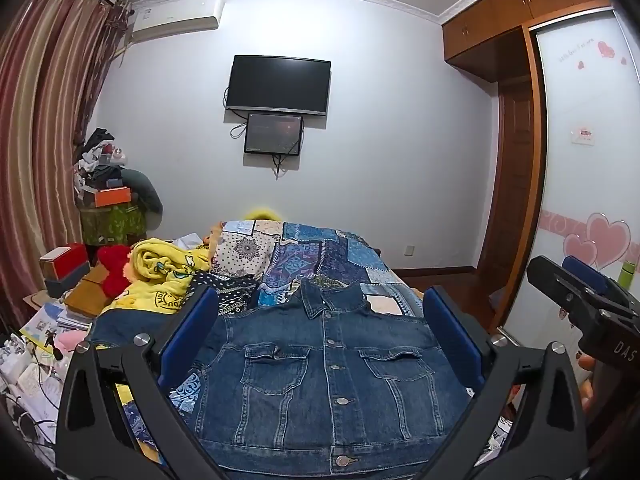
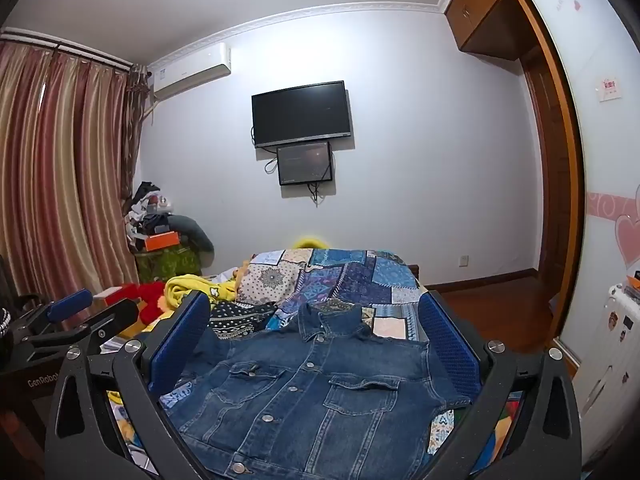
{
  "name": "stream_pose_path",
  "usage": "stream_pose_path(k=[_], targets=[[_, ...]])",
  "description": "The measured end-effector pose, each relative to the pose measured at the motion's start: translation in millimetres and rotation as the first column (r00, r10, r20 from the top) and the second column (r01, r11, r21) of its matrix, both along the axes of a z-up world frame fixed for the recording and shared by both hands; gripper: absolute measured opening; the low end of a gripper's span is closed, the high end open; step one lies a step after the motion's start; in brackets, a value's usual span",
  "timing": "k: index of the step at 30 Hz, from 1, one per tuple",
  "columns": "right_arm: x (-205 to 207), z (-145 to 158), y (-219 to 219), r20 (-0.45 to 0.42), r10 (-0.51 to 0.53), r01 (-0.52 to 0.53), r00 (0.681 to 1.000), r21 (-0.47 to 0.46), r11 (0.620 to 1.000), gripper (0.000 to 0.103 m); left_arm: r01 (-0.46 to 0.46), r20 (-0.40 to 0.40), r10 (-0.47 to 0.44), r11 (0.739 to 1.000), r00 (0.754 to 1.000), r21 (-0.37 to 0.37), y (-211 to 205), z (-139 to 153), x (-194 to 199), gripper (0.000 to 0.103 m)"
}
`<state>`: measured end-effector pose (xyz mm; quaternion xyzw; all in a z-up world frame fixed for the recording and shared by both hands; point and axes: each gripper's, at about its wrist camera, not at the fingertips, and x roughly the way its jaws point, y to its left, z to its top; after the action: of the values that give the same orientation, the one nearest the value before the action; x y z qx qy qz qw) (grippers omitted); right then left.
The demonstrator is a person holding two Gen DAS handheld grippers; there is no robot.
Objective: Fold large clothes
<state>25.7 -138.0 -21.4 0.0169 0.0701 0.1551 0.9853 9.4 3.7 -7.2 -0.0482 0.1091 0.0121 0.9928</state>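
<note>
A blue denim jacket (image 1: 332,376) lies flat and buttoned, front side up, on the patchwork bedspread (image 1: 320,256), collar toward the far wall. It also shows in the right wrist view (image 2: 312,392). My left gripper (image 1: 320,320) is open and empty, held above the jacket, its blue pads (image 1: 188,332) wide apart. My right gripper (image 2: 316,324) is open and empty too, also above the jacket. The right gripper appears at the right edge of the left wrist view (image 1: 584,300); the left gripper appears at the left of the right wrist view (image 2: 76,320).
A yellow blanket (image 1: 168,276) and a red plush (image 1: 114,268) lie at the bed's left. Boxes and papers (image 1: 48,320) clutter the left side. A cluttered stand (image 1: 108,200) is by the curtain. A wardrobe (image 1: 588,160) stands right; a TV (image 1: 279,84) hangs ahead.
</note>
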Motion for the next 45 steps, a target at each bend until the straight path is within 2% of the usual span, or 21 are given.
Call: stream_pose_path(k=[19, 45], targets=[[5.1, -6.3, -1.3, -0.009, 0.000, 0.000, 1.000, -0.006, 1.000, 0.103, 0.004, 0.004, -0.004, 1.000, 1.000, 0.010, -1.8, 3.9, -4.9, 0.103], [8.4, -9.2, -3.5, -0.031, -0.007, 0.007, 1.000, -0.002, 1.000, 0.103, 0.011, -0.031, -0.011, 1.000, 0.999, -0.010, 3.8, 0.5, 2.7, 0.103]])
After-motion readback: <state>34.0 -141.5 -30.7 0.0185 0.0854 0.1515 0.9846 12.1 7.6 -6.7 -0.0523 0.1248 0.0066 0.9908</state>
